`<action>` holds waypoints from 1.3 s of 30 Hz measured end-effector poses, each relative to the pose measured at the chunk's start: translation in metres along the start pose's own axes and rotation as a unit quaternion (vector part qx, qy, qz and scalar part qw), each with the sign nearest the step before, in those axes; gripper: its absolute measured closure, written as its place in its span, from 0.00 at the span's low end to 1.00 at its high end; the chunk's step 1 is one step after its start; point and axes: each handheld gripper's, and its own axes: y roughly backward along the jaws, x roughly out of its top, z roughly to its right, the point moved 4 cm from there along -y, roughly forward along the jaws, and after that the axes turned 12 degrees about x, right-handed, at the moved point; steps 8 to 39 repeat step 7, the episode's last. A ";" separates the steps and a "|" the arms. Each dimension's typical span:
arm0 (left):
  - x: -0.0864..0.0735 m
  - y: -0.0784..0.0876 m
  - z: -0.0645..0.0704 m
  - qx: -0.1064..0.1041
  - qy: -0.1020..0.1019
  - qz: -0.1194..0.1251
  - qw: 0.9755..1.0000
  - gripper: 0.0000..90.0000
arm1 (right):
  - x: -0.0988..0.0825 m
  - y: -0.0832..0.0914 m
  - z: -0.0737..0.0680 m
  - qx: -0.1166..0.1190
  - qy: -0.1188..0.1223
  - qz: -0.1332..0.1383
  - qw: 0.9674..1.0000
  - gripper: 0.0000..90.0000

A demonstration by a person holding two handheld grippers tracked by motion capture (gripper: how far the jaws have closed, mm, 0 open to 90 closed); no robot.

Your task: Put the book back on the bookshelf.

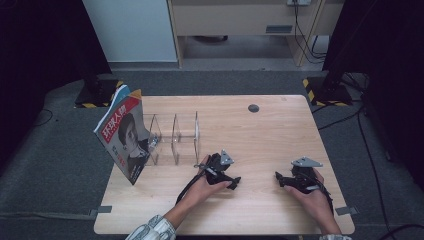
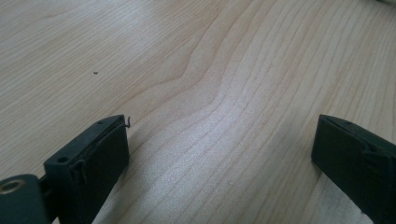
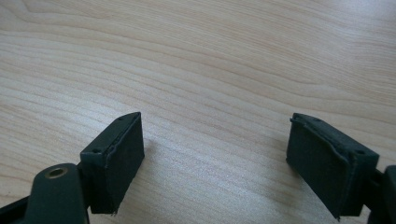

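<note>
A magazine (image 1: 122, 132) with a red and white cover stands upright, leaning against the left end of a clear acrylic divider rack (image 1: 175, 135) on the wooden table (image 1: 260, 135). My left gripper (image 1: 235, 182) rests low over the table's front middle, held by a hand in a patterned sleeve. Its jaws stand wide apart over bare wood, left gripper (image 2: 219, 140) holding nothing. My right gripper (image 1: 278, 177) sits near the front right, pointing left. In its own view the right gripper (image 3: 215, 140) is open over bare wood.
A round dark cable hole (image 1: 253, 108) lies near the table's far edge. Black stands with yellow-striped bases (image 1: 327, 92) flank the table on the floor. Cables trail on the carpet at right. A light cabinet (image 1: 240, 25) stands beyond.
</note>
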 end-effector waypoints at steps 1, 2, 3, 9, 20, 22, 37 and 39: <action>0.000 0.000 0.000 0.000 0.000 0.000 1.000 0.03 | 0.000 0.000 0.000 0.000 0.000 0.000 1.000 0.21; 0.000 0.000 0.000 0.001 0.000 0.000 1.000 0.03 | 0.000 0.000 0.000 -0.001 -0.001 0.000 1.000 0.20; 0.000 0.000 0.000 0.001 0.000 0.000 1.000 0.03 | 0.000 0.000 0.000 -0.001 -0.001 0.000 1.000 0.20; 0.000 0.000 0.000 0.003 0.001 -0.001 1.000 0.03 | 0.000 0.000 0.000 -0.002 -0.005 -0.004 1.000 0.18; 0.000 0.000 0.000 0.003 0.001 -0.001 1.000 0.03 | 0.000 0.000 0.000 -0.002 -0.005 -0.004 1.000 0.18; 0.000 0.000 0.000 0.003 0.001 -0.001 1.000 0.03 | 0.000 0.000 0.000 -0.002 -0.005 -0.004 1.000 0.18; 0.000 0.000 0.000 0.003 0.001 -0.001 1.000 0.03 | 0.000 0.000 0.000 -0.002 -0.005 -0.004 1.000 0.18; 0.000 0.000 0.000 0.003 0.001 -0.001 1.000 0.03 | 0.000 0.000 0.000 -0.002 -0.005 -0.004 1.000 0.18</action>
